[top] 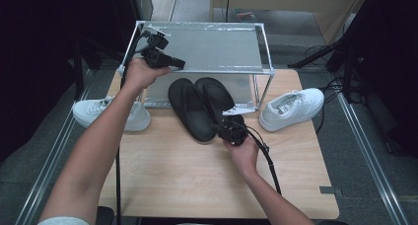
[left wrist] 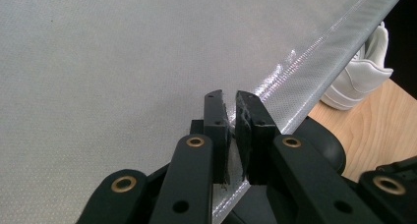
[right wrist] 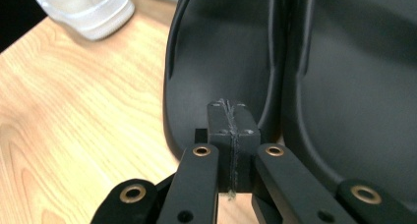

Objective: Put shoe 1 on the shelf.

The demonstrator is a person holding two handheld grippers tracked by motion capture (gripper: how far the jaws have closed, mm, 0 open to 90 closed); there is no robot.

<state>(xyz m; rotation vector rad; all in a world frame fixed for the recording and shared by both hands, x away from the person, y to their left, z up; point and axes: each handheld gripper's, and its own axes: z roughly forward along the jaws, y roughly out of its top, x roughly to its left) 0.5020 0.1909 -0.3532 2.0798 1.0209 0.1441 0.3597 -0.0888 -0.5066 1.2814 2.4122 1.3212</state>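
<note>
Left gripper (top: 178,64): closed on the front hem (left wrist: 305,71) of the rack's grey fabric shelf (left wrist: 98,62); hem runs between the pads, a slit left at the tips.
Right gripper (right wrist: 231,108): shut pad to pad, nothing seen between; parked at the heel rim of the left black slipper (right wrist: 221,52).
Location of slippers: both black slippers (top: 202,106) side by side on the table (top: 187,175), toes under the shoe rack (top: 263,45), heels toward the person.
Other footwear: one white sneaker (top: 106,111) left of the rack, another white sneaker (top: 291,106) right of it, both well apart from the grippers.
Risk 1: missed pick. Closed jaws beside the rim, not around it; lifting from here likely to come up empty or merely nudge the slipper.
Risk 2: shoving. Blunt closed tips pressed forward could slide the left slipper into its mate or deeper under the rack.
Risk 3: rack shift. Light frame held by a soft hem alone; a tug from the left hand could tilt or drag it, or let the fabric slip out.
Risk 4: cable snag. Trailing lead of the right gripper lying across the table, liable to catch the table edge.
Brands: none made out on slippers, sneakers or rack.
Labels and writing: nothing legible in any view; sneaker sides too small or blurred to read.
</note>
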